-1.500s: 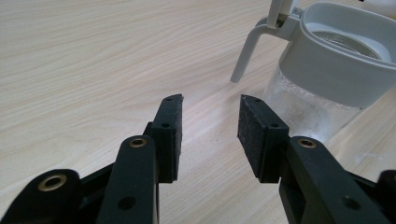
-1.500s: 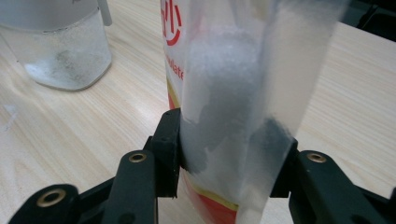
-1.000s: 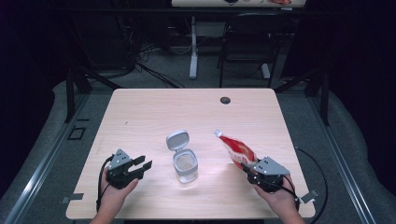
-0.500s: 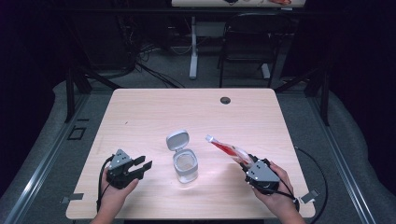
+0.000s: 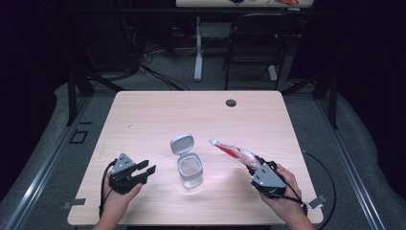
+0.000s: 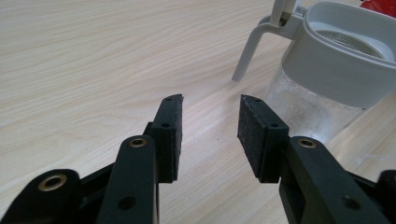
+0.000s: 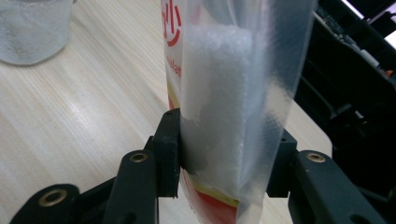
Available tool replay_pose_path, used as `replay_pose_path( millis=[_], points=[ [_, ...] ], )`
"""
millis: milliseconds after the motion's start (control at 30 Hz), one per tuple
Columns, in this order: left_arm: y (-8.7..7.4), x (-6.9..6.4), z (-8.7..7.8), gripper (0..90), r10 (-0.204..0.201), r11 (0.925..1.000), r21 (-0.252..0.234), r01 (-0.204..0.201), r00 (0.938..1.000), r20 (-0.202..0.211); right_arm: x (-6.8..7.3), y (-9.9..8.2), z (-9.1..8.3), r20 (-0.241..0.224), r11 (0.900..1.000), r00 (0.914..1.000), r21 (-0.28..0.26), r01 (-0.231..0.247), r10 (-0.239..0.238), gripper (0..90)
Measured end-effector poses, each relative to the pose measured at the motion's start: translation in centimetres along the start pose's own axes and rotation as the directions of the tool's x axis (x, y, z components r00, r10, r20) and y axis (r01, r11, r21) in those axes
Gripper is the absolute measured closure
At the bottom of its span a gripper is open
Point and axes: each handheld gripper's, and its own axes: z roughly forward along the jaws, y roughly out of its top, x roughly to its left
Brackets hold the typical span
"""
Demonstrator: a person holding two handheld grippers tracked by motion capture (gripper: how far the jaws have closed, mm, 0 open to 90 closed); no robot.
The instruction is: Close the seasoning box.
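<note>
Your right gripper (image 5: 257, 167), nearest you at the table's (image 5: 143, 115) right front, is clamping a red-and-clear bag (image 5: 233, 150) of white grains; in the right gripper view the pads are pressing both faces of the bag (image 7: 224, 93), which is slanting up and toward the middle of the table. Your left gripper (image 5: 146, 171) is resting at the left front with its jaws apart and nothing between them, pointing at the clear jar (image 5: 190, 170). The jar is standing just beyond, between both grippers, its grey flip lid (image 5: 182, 144) standing open behind it.
</note>
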Motion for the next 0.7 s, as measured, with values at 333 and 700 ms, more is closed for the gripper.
replay_pose_path(
  millis=[333, 700],
  points=[
    [0.0, 0.0, 0.0, 60.7, 0.000, 1.0000, 0.000, 0.000, 1.0000, -0.001, 0.1, 0.6, -0.1, 0.035, 0.9959, 0.9955, 0.023, 0.088, -0.089, 57.5],
    [0.0, 0.0, 0.0, 60.7, 0.001, 1.0000, -0.002, -0.001, 1.0000, -0.001, 0.1, 1.5, -0.7, 0.081, 0.9799, 0.9769, 0.044, 0.195, -0.198, 57.6]
  ],
)
